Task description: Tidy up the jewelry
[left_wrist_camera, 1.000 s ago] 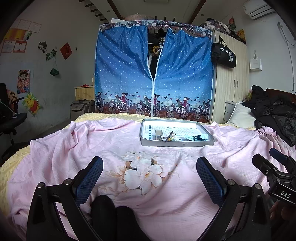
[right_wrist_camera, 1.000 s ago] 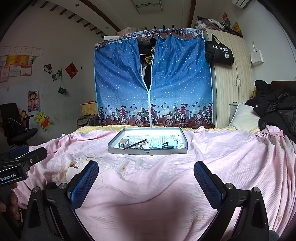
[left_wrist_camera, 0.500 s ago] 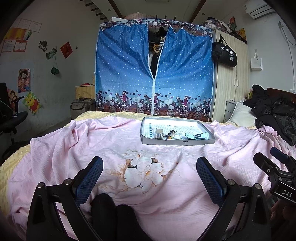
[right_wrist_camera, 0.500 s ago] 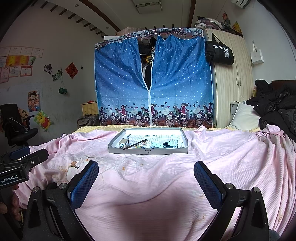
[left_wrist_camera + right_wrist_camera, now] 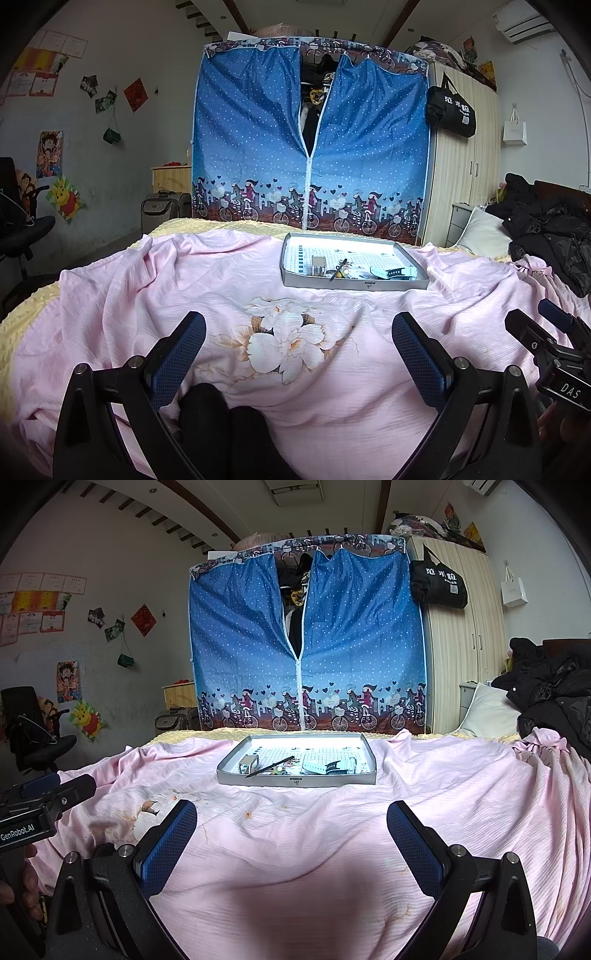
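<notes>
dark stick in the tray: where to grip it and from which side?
Likely best at the raised far end of the dark stick. It lies tilted in the grey tray, its near tip low by the front wall and the small silver box. Come from above with the open right gripper, fingers across the shaft.

One grey tray point(image 5: 295, 780) on the bed, and inside it: one small metal box point(image 5: 248, 763) at its left, one dark stick point(image 5: 271, 765) beside that, one pale comb-like piece point(image 5: 332, 766) at its right. Tiny bits in the middle, can't count them.
</notes>
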A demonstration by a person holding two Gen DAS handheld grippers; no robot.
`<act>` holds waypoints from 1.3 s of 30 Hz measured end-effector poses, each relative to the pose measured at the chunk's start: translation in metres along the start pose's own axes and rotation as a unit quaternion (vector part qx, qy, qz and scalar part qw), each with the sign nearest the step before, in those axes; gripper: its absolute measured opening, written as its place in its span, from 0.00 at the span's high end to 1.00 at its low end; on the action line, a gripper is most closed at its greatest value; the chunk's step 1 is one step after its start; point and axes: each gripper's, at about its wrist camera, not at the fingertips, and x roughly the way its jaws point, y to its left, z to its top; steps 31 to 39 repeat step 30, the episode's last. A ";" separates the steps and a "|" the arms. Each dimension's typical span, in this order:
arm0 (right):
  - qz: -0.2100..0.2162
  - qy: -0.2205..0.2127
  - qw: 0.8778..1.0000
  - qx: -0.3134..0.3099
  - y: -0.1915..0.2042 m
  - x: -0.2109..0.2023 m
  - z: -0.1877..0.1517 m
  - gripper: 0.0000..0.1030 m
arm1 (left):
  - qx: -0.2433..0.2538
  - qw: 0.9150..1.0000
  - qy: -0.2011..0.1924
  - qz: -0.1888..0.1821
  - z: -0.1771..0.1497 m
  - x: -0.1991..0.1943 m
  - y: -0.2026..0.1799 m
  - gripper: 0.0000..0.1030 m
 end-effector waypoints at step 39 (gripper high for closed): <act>0.001 0.002 1.000 0.001 0.001 0.000 0.000 0.00 | -0.032 0.999 0.033 0.030 0.006 -0.004 0.000 0.04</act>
